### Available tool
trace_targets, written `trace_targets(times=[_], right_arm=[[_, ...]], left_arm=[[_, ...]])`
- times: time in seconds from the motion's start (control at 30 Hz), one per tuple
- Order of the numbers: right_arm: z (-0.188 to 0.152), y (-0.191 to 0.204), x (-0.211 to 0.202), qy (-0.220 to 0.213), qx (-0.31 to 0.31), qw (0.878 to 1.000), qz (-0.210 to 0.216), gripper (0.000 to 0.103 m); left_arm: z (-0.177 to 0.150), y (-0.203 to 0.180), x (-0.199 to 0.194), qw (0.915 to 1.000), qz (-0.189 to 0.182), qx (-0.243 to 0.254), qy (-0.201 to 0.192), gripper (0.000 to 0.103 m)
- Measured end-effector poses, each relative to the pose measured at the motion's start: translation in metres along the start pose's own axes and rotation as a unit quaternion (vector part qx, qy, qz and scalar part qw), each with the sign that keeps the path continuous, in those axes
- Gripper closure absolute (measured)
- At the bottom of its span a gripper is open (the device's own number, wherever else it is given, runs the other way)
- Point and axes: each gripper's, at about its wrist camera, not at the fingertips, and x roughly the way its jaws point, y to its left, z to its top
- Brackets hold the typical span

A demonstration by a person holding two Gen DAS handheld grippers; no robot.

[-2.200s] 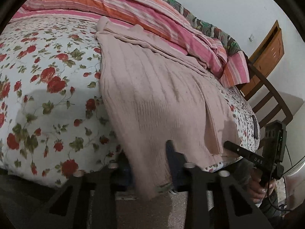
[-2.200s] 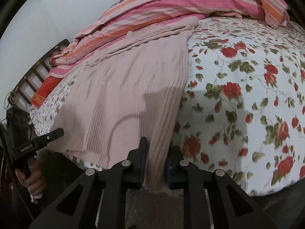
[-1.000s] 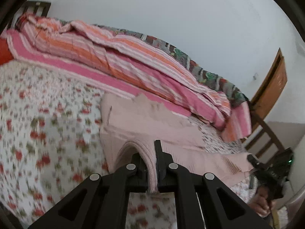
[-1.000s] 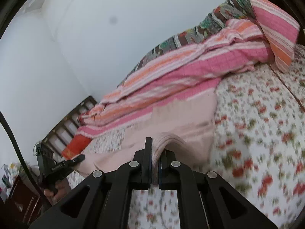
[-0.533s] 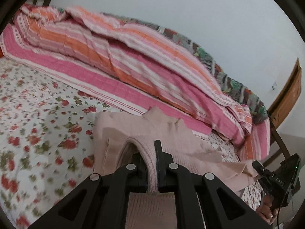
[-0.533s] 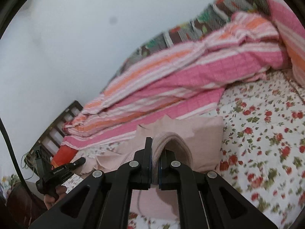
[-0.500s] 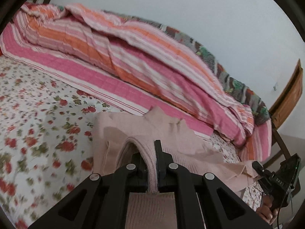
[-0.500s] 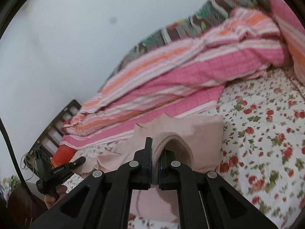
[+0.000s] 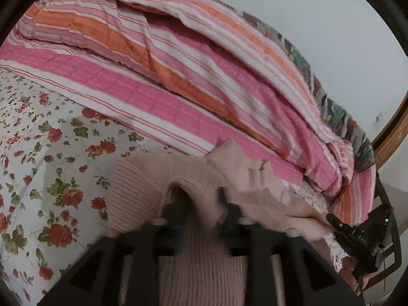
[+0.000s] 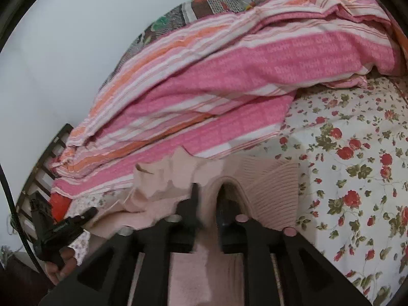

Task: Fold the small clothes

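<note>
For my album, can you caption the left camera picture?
Left gripper opening, letting the pink ribbed knit sweater drop folded onto the flowery bedsheet.

One pink knit sweater (image 9: 204,267) lies on one floral bedsheet (image 9: 38,178). One striped quilt (image 9: 178,76) fills the upper frame. Two grippers show, the left gripper (image 9: 201,204) and the right gripper (image 10: 207,204).

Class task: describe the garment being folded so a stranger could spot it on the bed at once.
Start at the bed's flowered sheet. In front of the pink and orange striped quilt lies a pale pink ribbed sweater, folded over itself. It is the only plain, unpatterned fabric there.
</note>
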Motion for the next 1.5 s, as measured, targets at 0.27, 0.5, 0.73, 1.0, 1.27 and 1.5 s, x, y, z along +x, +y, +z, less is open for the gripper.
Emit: trace_targets(times=[0.27, 0.5, 0.73, 1.0, 1.27, 1.5], right_arm=[[-0.006, -0.001, -0.012, 0.001, -0.021, 1.000, -0.004, 0.055], [-0.011, 0.010, -0.016, 0.002, -0.054, 0.998, -0.042, 0.056], [-0.029, 0.047, -0.039, -0.003, -0.130, 0.987, -0.089, 0.055], [-0.084, 0.033, -0.071, 0.035, -0.116, 0.990, -0.071, 0.048], [-0.122, 0.030, -0.071, 0.077, -0.119, 0.990, -0.026, 0.043], [-0.129, 0.024, -0.062, 0.087, -0.120, 0.989, -0.017, 0.043]], left_arm=[[0.000, 0.001, -0.015, 0.9989, 0.010, 0.020, -0.040, 0.037], [-0.005, -0.003, -0.021, 0.9966, 0.041, 0.055, -0.045, 0.037], [-0.016, -0.019, -0.047, 0.9878, 0.093, 0.108, -0.063, 0.032], [-0.072, -0.003, -0.093, 0.9934, 0.078, 0.081, -0.024, 0.031], [-0.128, 0.029, -0.112, 0.9994, 0.018, 0.024, 0.014, 0.031], [-0.121, 0.020, -0.085, 0.9991, 0.009, 0.032, 0.028, 0.031]])
